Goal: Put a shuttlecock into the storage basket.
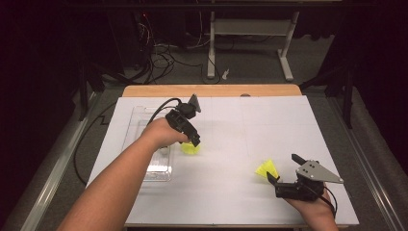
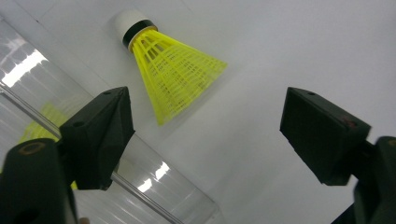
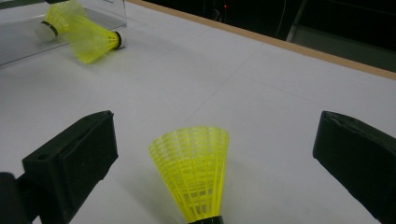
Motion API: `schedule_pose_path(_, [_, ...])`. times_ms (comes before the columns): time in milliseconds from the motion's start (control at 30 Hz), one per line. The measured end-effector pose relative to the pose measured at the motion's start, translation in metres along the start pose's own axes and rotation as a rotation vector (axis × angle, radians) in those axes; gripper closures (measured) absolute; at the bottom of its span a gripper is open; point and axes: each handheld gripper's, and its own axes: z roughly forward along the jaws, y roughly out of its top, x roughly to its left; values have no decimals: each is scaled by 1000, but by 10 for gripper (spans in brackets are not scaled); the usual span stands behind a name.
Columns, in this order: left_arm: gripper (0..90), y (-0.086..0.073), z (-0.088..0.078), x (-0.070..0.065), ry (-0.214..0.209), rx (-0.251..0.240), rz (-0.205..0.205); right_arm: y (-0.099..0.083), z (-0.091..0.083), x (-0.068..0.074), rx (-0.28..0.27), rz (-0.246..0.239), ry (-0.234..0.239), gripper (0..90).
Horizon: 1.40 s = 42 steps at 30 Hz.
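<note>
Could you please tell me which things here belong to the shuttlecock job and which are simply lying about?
Part of the job:
- left tool, open above the left shuttlecock
- right tool, open around the right shuttlecock
- clear tray

Lying about:
- cables on the floor
- white stand beyond the table

The left forearm reaches in from the bottom, across the white surface (image 1: 269,125). Its hand carries the black two-jaw left tool (image 1: 196,142) pointing down, jaws apart. Well right of it, the black right tool (image 1: 284,168) lies level, jaws wide apart.
</note>
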Motion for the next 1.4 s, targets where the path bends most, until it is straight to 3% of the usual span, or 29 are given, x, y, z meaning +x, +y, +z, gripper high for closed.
schedule_pose_path(267, [325, 2, 11, 4, 7, 26, 18, 0, 0, 0, 1, 2, 0, 4])
schedule_pose_path(833, [475, 6, 29, 6, 48, 74, 34, 0, -1, 0, -1, -1, 2, 4])
schedule_pose_path(1400, [651, 9, 40, 9, 78, 79, 26, -1, -1, 0, 4, 1, 1, 5])
